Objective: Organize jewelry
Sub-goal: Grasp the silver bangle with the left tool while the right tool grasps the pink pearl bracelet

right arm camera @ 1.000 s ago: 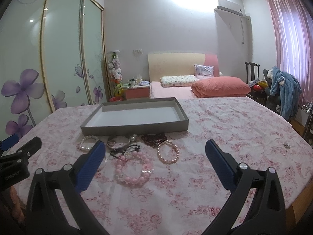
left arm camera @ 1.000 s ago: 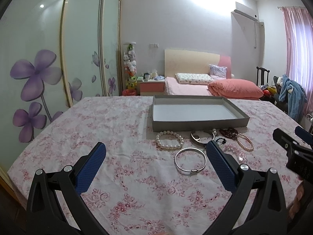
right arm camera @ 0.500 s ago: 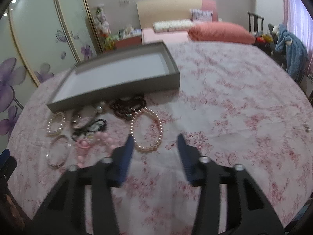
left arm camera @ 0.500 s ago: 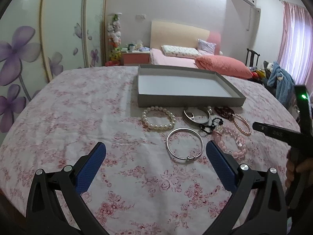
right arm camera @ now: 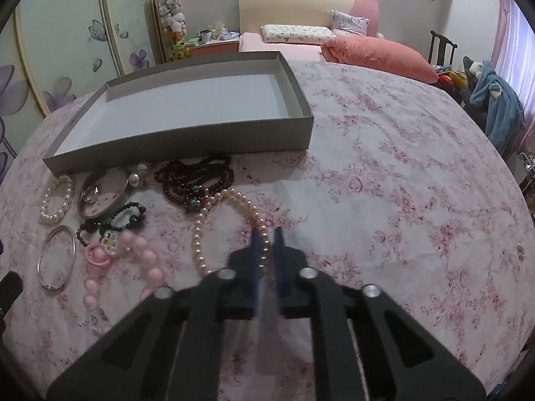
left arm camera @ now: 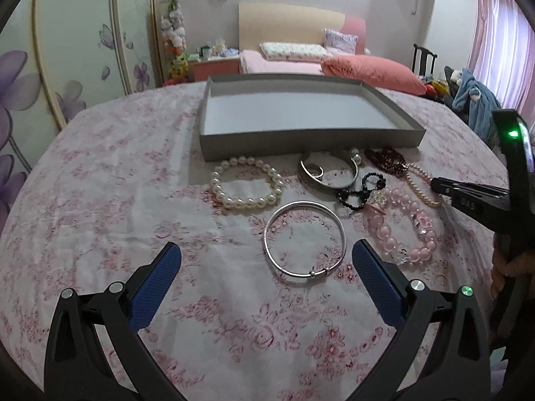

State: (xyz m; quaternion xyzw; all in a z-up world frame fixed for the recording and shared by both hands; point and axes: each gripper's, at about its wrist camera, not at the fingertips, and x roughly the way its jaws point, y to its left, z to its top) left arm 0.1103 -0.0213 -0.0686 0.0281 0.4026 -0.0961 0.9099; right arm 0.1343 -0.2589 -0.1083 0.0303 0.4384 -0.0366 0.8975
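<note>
We are pinching the right gripper (right arm camera: 266, 234) together on the pink pearl bracelet's (right arm camera: 214, 214) near strand. Our left gripper (left arm camera: 266, 264) is hanging with jaws apart, the silver bangle (left arm camera: 304, 239) lying between them untouched.

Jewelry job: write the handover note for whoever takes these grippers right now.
Right gripper: fingers shut on the pink pearl bracelet, at its right side, bracelet not lifted off the cloth.
Left gripper: open, empty, above the silver bangle.
Grey tray: nothing in it.
On the floral cloth in front of the tray: white pearl bracelet, silver cuff, dark bead strand, black bead bracelet, pink bead bracelet.
Done: nothing placed. Left: every piece.
</note>
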